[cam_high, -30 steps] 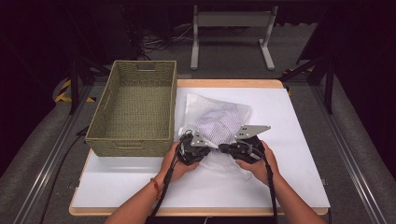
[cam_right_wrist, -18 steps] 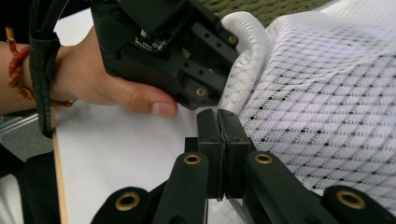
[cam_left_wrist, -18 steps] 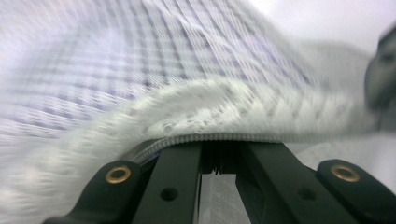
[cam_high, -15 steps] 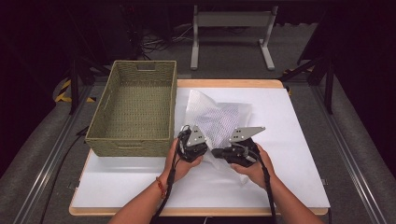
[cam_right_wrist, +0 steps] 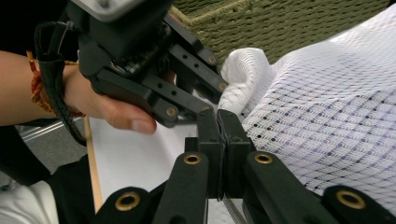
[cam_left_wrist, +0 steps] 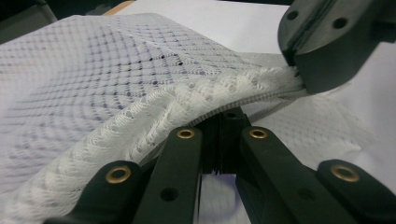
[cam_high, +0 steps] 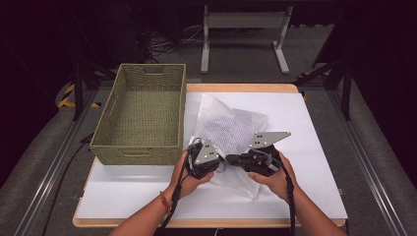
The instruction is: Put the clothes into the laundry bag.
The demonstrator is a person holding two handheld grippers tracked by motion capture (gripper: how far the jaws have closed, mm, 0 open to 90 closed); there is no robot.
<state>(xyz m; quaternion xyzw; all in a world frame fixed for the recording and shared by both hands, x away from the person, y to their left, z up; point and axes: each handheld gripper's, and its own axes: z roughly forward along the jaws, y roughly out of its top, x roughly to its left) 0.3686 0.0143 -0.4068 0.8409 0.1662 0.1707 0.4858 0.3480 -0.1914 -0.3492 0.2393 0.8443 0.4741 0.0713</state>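
A white mesh bag point(cam_high: 231, 127) lies crumpled on the white table mat point(cam_high: 305, 147), with its near edge lifted off the surface. My left gripper point(cam_high: 220, 162) is shut on that edge, and in the left gripper view its jaws point(cam_left_wrist: 224, 125) pinch the bag's zipper seam point(cam_left_wrist: 187, 100). My right gripper point(cam_high: 232, 159) faces it from the right and is shut on the same edge a little further along. In the right gripper view, its jaws point(cam_right_wrist: 218, 120) clamp the mesh bag point(cam_right_wrist: 327, 116) right beside the left gripper point(cam_right_wrist: 140, 60).
An empty woven basket point(cam_high: 140, 115) stands on the table's left side, close to the bag and to the left hand. The mat's right part and near strip point(cam_high: 137, 191) are bare. A metal stand point(cam_high: 243, 29) is beyond the table's far edge.
Both grippers have risen slightly and come a little toward the person, still holding the bag. The bag's near edge has lifted and the mesh has bunched up more.
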